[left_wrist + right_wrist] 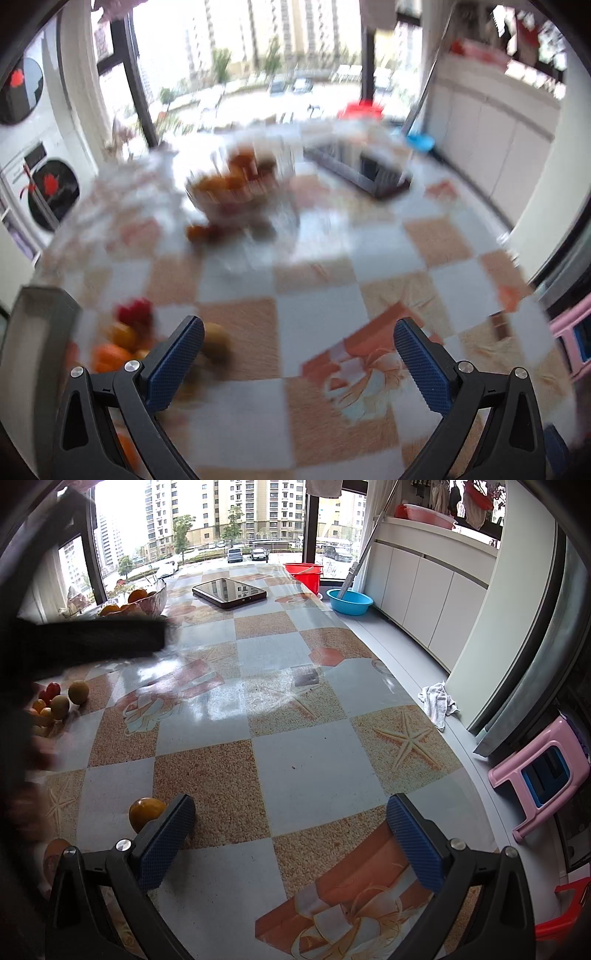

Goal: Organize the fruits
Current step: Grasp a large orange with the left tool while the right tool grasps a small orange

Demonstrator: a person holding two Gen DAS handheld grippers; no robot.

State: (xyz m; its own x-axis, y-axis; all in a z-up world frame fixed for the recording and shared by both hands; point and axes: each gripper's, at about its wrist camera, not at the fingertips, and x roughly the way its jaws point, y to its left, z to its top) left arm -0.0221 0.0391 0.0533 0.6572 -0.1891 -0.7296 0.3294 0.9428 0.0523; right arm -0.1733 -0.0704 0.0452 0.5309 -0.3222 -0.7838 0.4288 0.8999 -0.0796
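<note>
Left gripper: jaws wide apart, empty, over the checkered surface. View badly smeared. Glass bowl far across the surface, holding what look like oranges. Loose fruit cluster just left of the left finger, a brownish fruit touching or just behind it; cannot tell which.

Right gripper: jaws wide apart, empty. One orange on the surface just beside its left finger. Small fruits grouped at the left edge. Dark tablet near the far end, right of the bowl.
</note>
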